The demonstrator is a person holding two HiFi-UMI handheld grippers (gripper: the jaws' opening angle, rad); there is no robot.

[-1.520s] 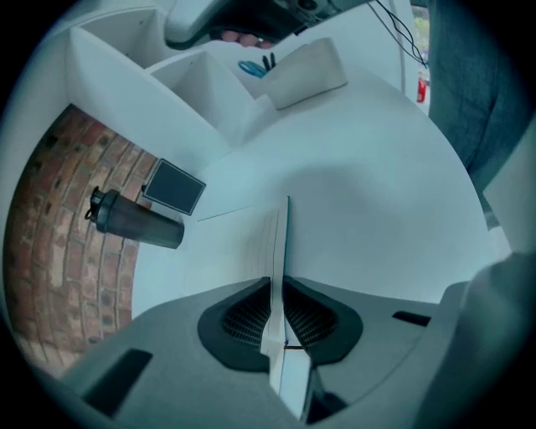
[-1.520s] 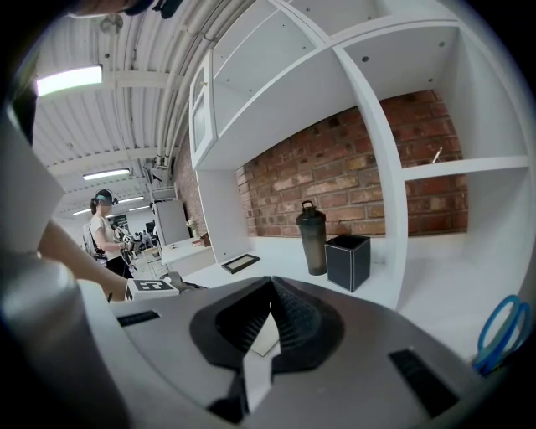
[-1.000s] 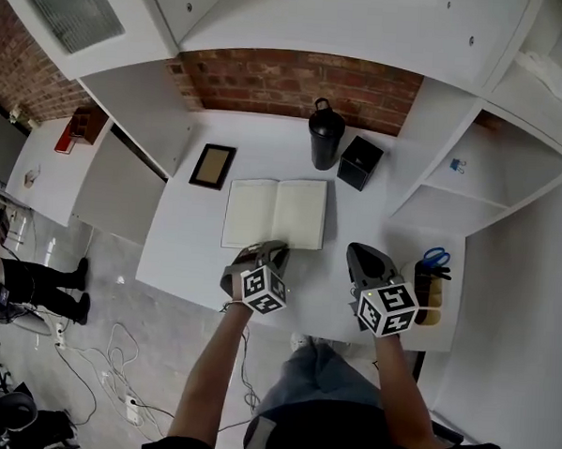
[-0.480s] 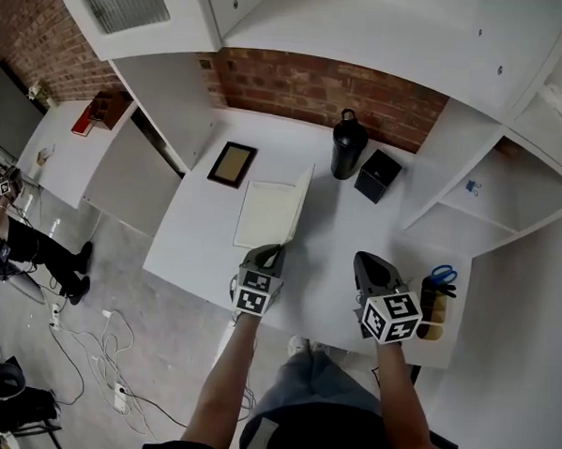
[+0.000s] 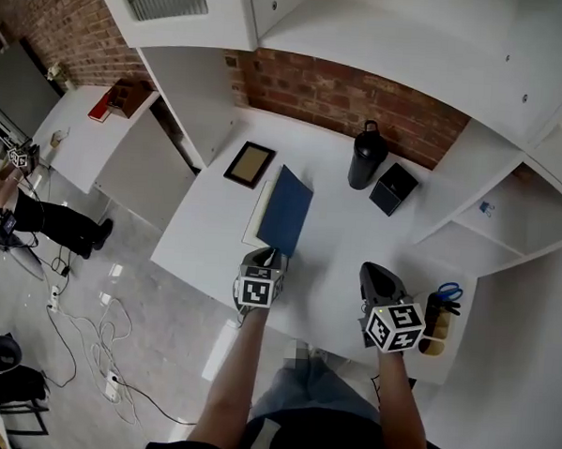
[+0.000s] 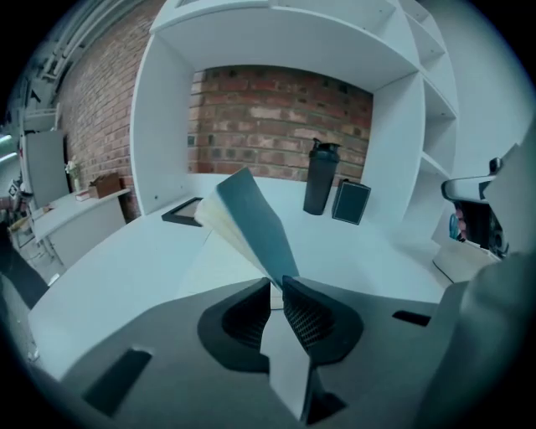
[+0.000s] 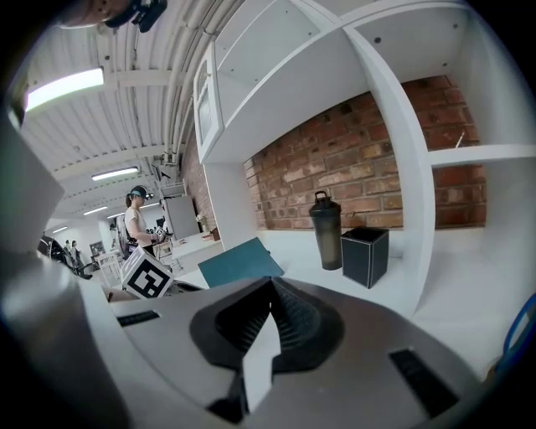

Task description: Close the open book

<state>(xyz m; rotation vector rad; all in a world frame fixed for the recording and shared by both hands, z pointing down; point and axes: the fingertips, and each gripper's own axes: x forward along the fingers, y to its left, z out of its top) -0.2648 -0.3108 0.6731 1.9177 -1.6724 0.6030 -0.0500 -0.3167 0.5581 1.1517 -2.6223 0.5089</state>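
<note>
The book (image 5: 286, 219), which lay open and flat a second ago with both pale pages showing, now has its right half swung up and over to the left, so the blue cover (image 5: 291, 205) faces up. It slants above the left-hand pages and is not yet down on them. The left gripper (image 5: 268, 256) has travelled left with it and rolled. In the left gripper view its jaws pinch the near corner of the cover (image 6: 251, 222), the pads on either side of it, while starting to ease apart. The right gripper (image 5: 374, 271) has barely shifted. It hangs over the table (image 5: 205, 234) right of the book, its jaws clenched together on nothing, as the right gripper view (image 7: 270, 285) shows. The book sits mid-table, just right of a picture frame (image 5: 249, 164). A dark bottle (image 5: 363, 157) and a black box (image 5: 394, 189) stand well behind it by the brick wall. Scissors (image 5: 449, 292) lie at the far right.
</note>
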